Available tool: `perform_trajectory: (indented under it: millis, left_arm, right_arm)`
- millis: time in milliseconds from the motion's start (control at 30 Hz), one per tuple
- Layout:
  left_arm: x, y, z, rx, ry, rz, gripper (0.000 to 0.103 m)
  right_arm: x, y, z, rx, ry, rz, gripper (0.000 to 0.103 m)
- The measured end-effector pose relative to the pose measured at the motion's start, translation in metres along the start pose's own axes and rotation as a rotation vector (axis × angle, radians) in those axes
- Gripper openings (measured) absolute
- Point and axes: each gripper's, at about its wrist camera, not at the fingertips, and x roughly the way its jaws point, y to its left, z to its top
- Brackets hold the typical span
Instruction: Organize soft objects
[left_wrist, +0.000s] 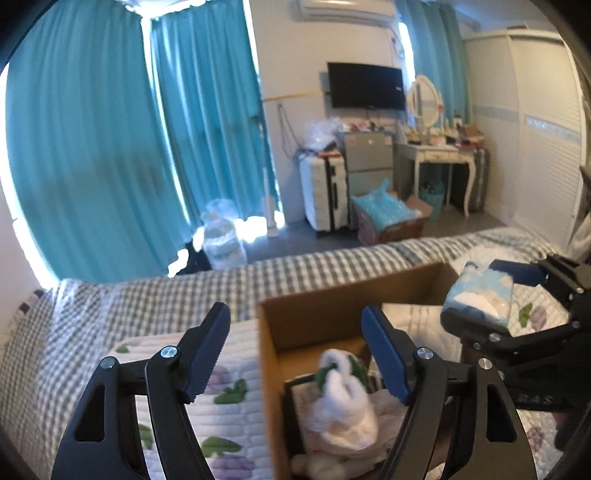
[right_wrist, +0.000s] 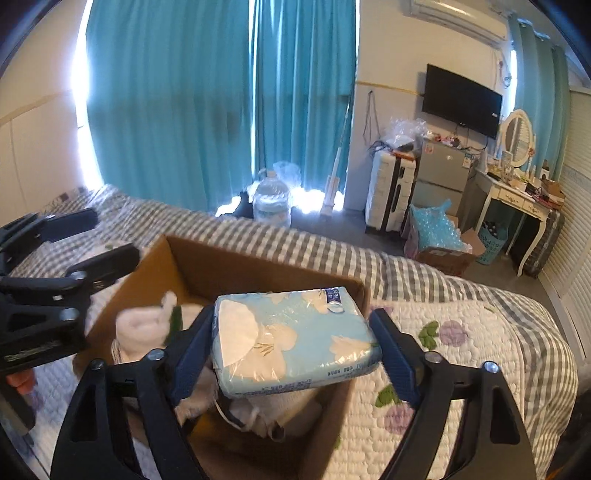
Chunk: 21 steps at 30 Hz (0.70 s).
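An open cardboard box (left_wrist: 314, 317) (right_wrist: 236, 266) stands on the bed and holds white soft items, among them a white plush toy (left_wrist: 343, 406) (right_wrist: 144, 328). My right gripper (right_wrist: 291, 343) is shut on a light blue tissue pack (right_wrist: 295, 339) and holds it above the box; the pack also shows in the left wrist view (left_wrist: 480, 299). My left gripper (left_wrist: 299, 350) is open and empty, over the box's left wall, above the plush toy. It shows at the left of the right wrist view (right_wrist: 74, 243).
The bed has a floral quilt (left_wrist: 221, 406) (right_wrist: 443, 354) over a grey checked cover (left_wrist: 147, 295). Beyond the bed are teal curtains (left_wrist: 110, 129), a water jug (right_wrist: 271, 203), a suitcase (left_wrist: 325, 192), a small fridge (right_wrist: 439, 177) and a dressing table (left_wrist: 439, 155).
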Motion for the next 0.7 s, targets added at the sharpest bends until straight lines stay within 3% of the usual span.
perform_trajectory:
  millis: [67,267,500,567,600,667,700]
  left_arm:
    - [-0.008,0.009,0.002,-0.009,-0.010,0.012,0.077]
    - [-0.048,0.021,0.008,-0.040,-0.025,0.032,0.078]
    - [-0.142,0.017,0.028,-0.040,-0.153,0.023,0.078]
    - [-0.171,0.017,0.032,-0.046,-0.198,0.051,0.079]
    - [-0.187,0.017,0.032,-0.050,-0.222,0.063,0.080]
    - [-0.213,0.017,0.031,-0.054,-0.264,0.052,0.098]
    - [-0.226,0.018,0.029,-0.062,-0.292,0.052,0.100]
  right_arm:
    - [-0.006,0.002,0.005,0.016,-0.022,0.005,0.101]
    - [-0.056,0.007,0.023,0.026,-0.079,-0.023,0.102]
    - [-0.172,0.014,0.052,-0.007,-0.210,-0.100,0.103]
    - [-0.212,0.017,0.056,0.002,-0.255,-0.122,0.103]
    - [-0.224,0.019,0.056,0.003,-0.266,-0.131,0.103]
    - [-0.255,0.023,0.055,0.009,-0.298,-0.159,0.103]
    - [-0.265,0.025,0.055,0.011,-0.310,-0.163,0.103]
